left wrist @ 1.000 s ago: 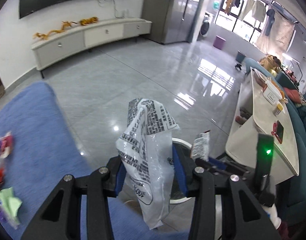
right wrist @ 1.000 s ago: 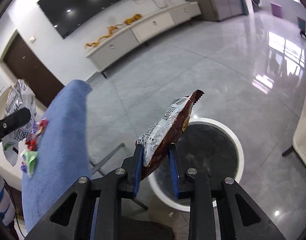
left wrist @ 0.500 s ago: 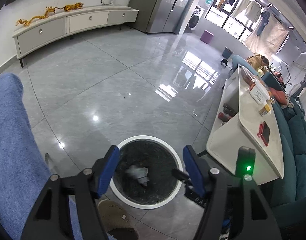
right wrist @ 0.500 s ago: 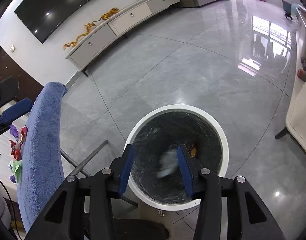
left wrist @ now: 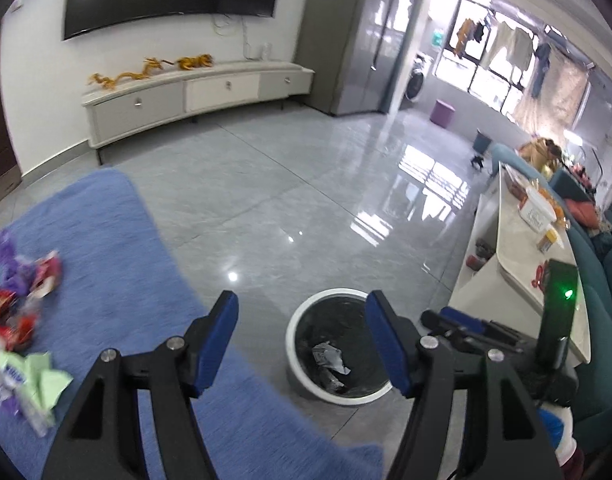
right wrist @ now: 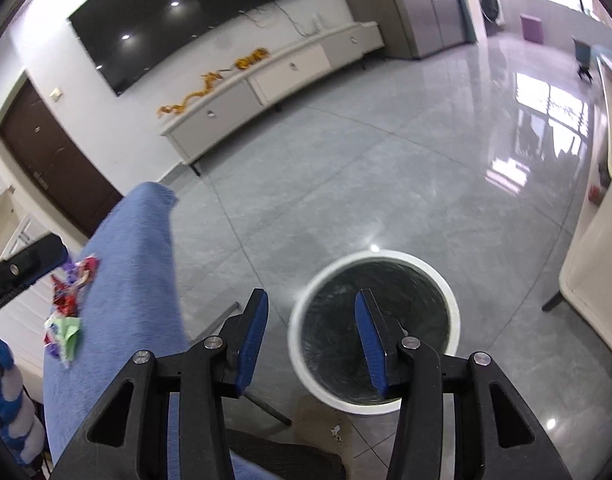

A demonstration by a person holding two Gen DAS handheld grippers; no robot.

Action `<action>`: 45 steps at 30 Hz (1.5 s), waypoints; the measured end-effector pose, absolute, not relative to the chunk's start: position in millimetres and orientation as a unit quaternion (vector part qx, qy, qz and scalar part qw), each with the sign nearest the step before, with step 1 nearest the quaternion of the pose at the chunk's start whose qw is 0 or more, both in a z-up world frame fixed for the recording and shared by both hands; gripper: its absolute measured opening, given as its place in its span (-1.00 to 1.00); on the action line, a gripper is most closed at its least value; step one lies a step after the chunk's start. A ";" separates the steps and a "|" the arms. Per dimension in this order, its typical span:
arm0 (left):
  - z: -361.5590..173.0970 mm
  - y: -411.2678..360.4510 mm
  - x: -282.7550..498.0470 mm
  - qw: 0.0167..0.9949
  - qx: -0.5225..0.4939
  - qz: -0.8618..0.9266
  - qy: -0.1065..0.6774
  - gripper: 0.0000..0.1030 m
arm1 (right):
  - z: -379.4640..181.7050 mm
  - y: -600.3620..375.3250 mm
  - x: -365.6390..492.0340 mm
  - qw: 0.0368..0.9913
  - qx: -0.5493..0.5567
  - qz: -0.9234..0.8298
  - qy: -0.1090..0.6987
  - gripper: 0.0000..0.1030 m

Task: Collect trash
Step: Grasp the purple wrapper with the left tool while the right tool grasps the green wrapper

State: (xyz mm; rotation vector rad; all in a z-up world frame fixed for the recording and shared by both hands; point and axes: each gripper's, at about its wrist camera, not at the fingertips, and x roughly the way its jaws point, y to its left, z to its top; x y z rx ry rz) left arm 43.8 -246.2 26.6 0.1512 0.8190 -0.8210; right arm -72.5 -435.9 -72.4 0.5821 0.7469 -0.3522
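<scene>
A round white-rimmed trash bin (left wrist: 293, 330) with a black liner stands on the grey floor; crumpled wrappers (left wrist: 328, 358) lie inside it. It also shows in the right wrist view (right wrist: 452, 302). My left gripper (left wrist: 301, 338) is open and empty, held above the bin's left side. My right gripper (right wrist: 310, 334) is open and empty above the bin's near-left rim. A heap of colourful wrappers (left wrist: 19, 332) lies on the blue cloth (left wrist: 117, 264) at the left; it also shows in the right wrist view (right wrist: 69, 308).
A white table (left wrist: 518, 280) with small items stands right of the bin, with a teal sofa (left wrist: 602, 320) behind. A long white TV cabinet (left wrist: 193, 92) lines the far wall under a TV. Metal table legs (right wrist: 221, 320) show under the cloth.
Both grippers opened and dropped their wrappers into the bin: the left a clear printed bag, the right a brown snack packet. Since then both views have swung back toward the cloth.
</scene>
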 end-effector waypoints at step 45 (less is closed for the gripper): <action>-81.0 66.6 151.7 0.855 -0.106 -0.245 0.444 0.29 | -20.4 -125.3 136.8 0.883 0.038 0.086 0.460 -0.07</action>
